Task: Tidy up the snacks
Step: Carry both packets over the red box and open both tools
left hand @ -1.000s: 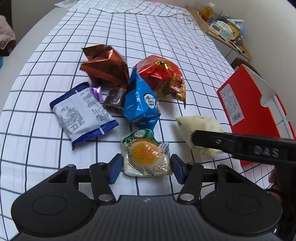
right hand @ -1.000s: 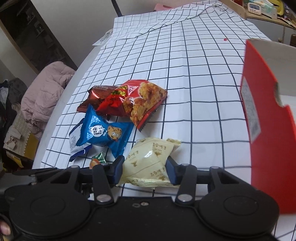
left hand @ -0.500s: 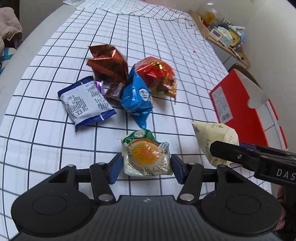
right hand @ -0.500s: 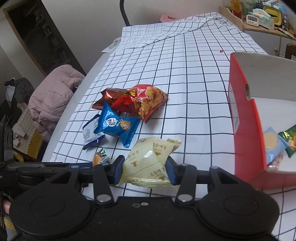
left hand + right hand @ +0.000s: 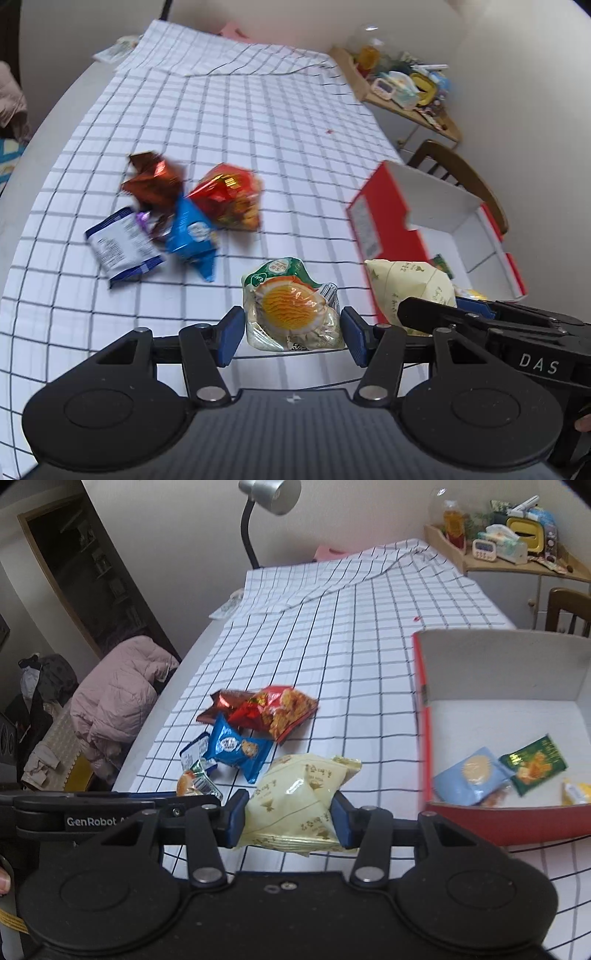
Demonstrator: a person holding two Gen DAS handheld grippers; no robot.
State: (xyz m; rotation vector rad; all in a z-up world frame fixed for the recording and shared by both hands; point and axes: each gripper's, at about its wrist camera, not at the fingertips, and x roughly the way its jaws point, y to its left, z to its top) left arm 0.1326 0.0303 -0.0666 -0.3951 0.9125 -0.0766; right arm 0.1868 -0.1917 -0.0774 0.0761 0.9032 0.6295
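My left gripper (image 5: pixel 291 334) is shut on a green and orange snack pack (image 5: pixel 291 306) and holds it above the checked tablecloth. My right gripper (image 5: pixel 288 818) is shut on a pale yellow snack bag (image 5: pixel 299 801), held up just left of the red box (image 5: pixel 421 716). The bag also shows in the left wrist view (image 5: pixel 410 284). The box is open and holds a light blue pack (image 5: pixel 469 779), a green pack (image 5: pixel 532 762) and a yellow one (image 5: pixel 574 792). A pile of loose snacks lies on the cloth: a red bag (image 5: pixel 227 195), a brown bag (image 5: pixel 153 181), a blue pack (image 5: pixel 192 236), a white and blue pack (image 5: pixel 122 245).
A wooden shelf (image 5: pixel 517 550) with clutter stands at the far right. A wooden chair (image 5: pixel 461 173) stands behind the box. A desk lamp (image 5: pixel 269 502) rises at the table's far end. A pink jacket (image 5: pixel 118 690) lies left of the table.
Both grippers have risen and moved right toward the red box with their snacks. The box interior has come into view.
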